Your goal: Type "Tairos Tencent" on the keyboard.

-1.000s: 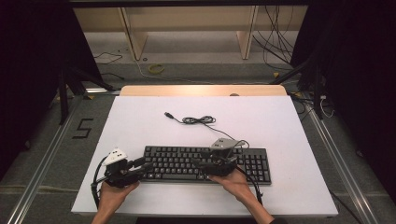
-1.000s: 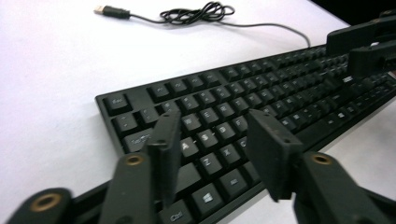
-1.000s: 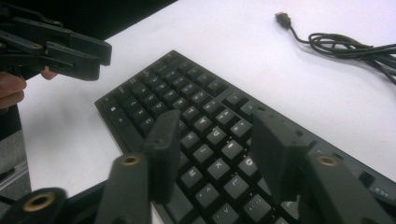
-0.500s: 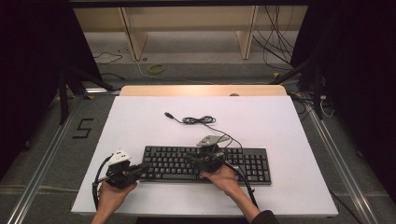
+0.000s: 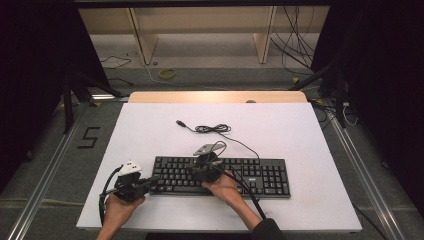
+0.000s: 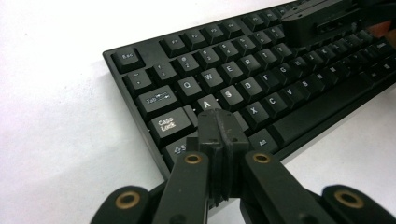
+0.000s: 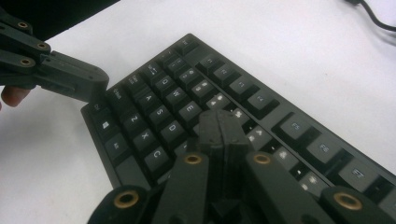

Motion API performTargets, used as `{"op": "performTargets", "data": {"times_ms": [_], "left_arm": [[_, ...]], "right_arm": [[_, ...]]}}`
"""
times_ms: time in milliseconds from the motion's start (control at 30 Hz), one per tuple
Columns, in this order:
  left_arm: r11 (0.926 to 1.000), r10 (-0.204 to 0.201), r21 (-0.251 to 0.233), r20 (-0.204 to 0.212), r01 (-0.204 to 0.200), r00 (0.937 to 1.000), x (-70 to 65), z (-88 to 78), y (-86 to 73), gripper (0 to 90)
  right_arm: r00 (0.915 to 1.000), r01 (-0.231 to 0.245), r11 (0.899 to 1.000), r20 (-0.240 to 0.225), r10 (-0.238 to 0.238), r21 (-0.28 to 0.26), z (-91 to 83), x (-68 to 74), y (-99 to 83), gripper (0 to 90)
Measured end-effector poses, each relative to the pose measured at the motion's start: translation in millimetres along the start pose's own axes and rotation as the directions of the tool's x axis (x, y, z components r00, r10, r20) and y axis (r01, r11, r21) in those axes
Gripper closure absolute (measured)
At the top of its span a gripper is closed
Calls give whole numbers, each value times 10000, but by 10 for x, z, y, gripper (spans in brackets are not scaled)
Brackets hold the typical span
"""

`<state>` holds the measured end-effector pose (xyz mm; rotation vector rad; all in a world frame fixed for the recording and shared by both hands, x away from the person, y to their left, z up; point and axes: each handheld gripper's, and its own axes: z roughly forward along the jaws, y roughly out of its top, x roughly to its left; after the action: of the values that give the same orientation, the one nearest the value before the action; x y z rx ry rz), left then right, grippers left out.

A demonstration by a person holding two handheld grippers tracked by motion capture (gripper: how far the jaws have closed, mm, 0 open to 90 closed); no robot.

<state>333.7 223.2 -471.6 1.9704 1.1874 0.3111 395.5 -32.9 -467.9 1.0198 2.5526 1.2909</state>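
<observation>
High view is showing a black keyboard lying low and centre on the white worktop. Pressing keys with closed tips calls for short, straight dabs. Left hand-held gripper, having just closed empty, is hovering over A; right hand-held gripper, likewise closed, is poised mid-keyboard.

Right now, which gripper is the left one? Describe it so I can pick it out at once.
Start at the white table and find the black keyboard near its front edge. The left gripper sits at the keyboard's left end, jaws shut. Unlike the right gripper, over the middle keys, it carries a white top piece.
</observation>
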Motion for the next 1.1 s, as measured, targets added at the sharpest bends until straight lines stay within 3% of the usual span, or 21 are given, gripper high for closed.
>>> {"op": "performTargets", "data": {"times_ms": [367, 1100], "left_arm": [[9997, -12, 243, -144, 16, 9999, 22, 38, -3, 894], [9982, -2, 597, -166, 11, 9999, 24, 93, -9, 895]], "right_arm": [[9998, -62, 9996, 169, 57, 264, 125, -27, 7, 900], [9996, -107, 9991, 251, 97, 404, 167, -36, -5, 900]]}}
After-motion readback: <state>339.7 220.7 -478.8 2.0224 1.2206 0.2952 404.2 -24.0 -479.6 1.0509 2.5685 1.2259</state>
